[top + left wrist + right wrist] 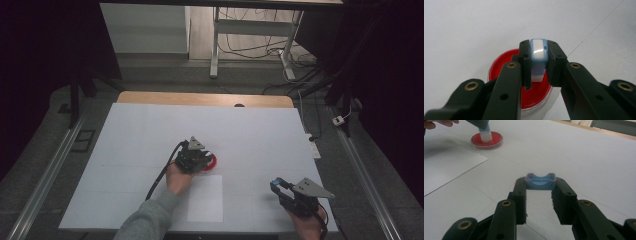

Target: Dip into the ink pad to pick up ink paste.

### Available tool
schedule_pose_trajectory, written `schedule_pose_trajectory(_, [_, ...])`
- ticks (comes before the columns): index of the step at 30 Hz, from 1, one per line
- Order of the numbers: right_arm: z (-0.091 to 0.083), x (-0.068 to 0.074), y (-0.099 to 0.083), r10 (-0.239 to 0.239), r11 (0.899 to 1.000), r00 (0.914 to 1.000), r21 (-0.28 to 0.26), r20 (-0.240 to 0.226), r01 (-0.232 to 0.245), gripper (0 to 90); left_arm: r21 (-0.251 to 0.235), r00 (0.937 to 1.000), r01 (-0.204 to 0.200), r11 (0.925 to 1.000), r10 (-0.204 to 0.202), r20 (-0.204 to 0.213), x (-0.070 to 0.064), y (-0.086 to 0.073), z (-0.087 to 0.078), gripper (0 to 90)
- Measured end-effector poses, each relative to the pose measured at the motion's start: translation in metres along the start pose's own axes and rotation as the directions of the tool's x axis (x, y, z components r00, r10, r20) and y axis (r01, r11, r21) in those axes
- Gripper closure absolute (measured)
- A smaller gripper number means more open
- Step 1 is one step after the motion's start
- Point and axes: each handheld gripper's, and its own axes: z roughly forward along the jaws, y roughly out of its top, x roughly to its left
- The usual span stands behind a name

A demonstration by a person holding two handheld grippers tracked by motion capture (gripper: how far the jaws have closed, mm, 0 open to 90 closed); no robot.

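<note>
We have the left tongs (537,63) clamped on a blue-and-white stamp (538,53), pressing it into the red ink pad (487,140); the right tongs (540,188) grip its blue cap (540,181). Next, we judge, comes lifting toward the paper sheet (206,197).

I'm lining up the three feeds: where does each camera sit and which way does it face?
High view: above the person's side, looking forward and down at the table; forearms show.
Left gripper view: on the left tool, facing the red dish.
Right gripper view: on the right tool, facing across the table.
The gripper views share the dish.
</note>
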Motion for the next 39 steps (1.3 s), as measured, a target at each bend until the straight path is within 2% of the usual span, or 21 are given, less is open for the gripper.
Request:
schedule_pose_trajectory(12, [0.0004, 0.0003, 0.0001, 0.0, 1.0, 1.0, 0.001, -0.002, 0.0, 65.1, 0.032, 0.9999, -0.007, 0.9995, 0.007, -0.008, -0.0012, 0.0012, 0.0027, 76.0])
schedule_pose_trajectory(19, [0.0006, 0.0004, 0.0002, 0.0, 1.0, 1.0, 0.001, -0.002, 0.0, 65.1, 0.044, 0.9982, -0.045, 0.998, 0.047, -0.038, -0.007, 0.0017, 0.0031, 76.0])
schedule_pose_trajectory(39, [0.0008, 0.0007, 0.0002, -0.002, 1.0, 1.0, 0.002, -0.002, 0.002, 65.1, 0.042, 0.9969, -0.057, 0.9975, 0.059, -0.052, -0.0095, 0.0, 0.0035, 76.1])
